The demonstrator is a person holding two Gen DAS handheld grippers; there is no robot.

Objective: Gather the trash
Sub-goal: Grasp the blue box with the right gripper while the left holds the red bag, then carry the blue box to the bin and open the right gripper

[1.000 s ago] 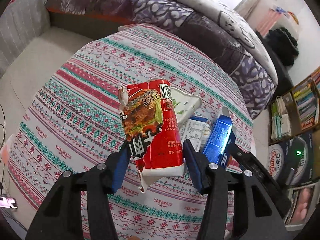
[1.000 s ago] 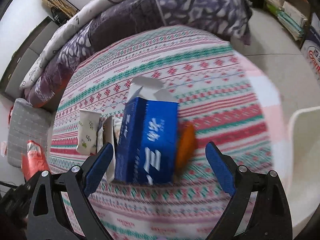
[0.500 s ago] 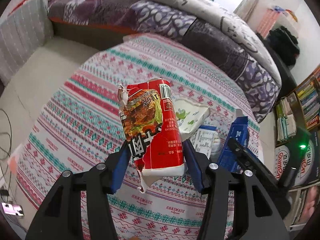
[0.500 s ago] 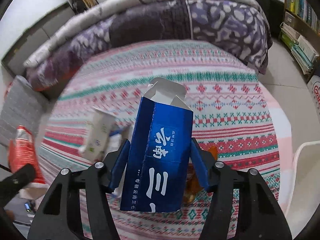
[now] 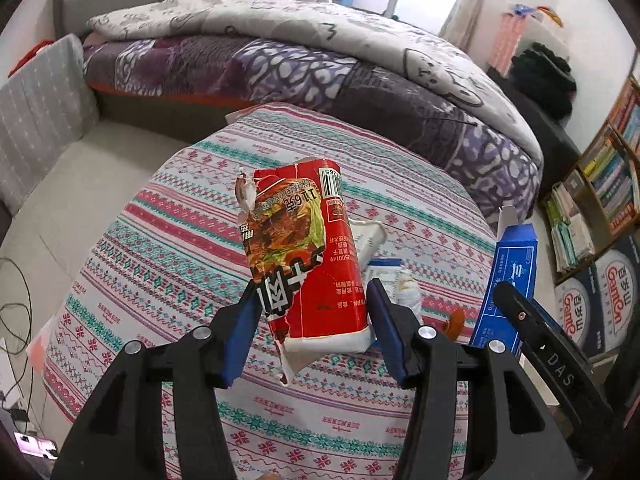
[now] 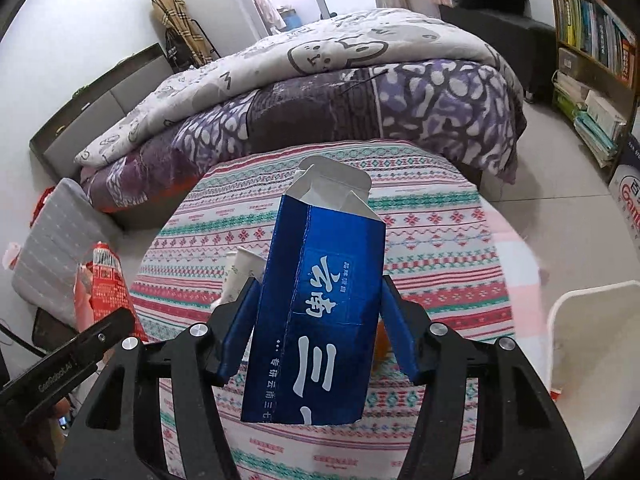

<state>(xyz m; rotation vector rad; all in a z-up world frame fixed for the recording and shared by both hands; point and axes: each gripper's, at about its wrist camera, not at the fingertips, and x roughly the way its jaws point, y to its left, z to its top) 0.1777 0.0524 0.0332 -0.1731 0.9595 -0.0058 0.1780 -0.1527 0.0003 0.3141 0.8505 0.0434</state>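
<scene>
Above the table with its patterned cloth, beside a bed: left gripper clamped on a torn red snack packet, held upright, clear of the cloth. Right gripper pressed against both sides of an open blue carton, top flaps up, also lifted off the table. Beneath, on the cloth: a white tube, a crumpled white scrap, an orange bit. At right, a white bin.
</scene>
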